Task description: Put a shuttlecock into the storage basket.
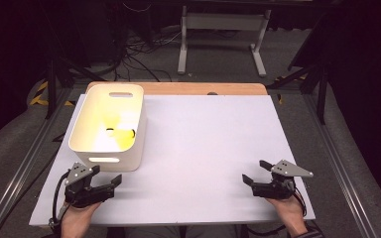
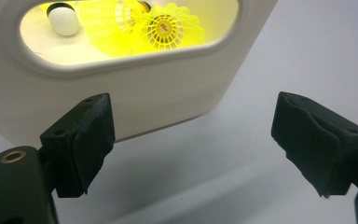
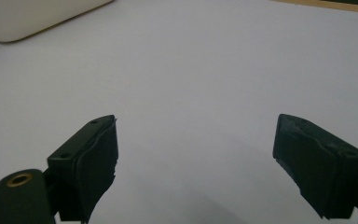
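Left gripper fingers spread just before bin holding shuttlecocks.

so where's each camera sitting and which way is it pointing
High view: above the person's side, looking forward and down at the white table; both hands, the left tool and right tool show.
Left gripper view: on the left tool, facing the bin; own jaws spread.
Right gripper view: on the right tool, facing bare table; own jaws spread.
Shared: the shuttlecocks show in the high and left views.

yellow shuttlecocks lying inside white bin, table's left
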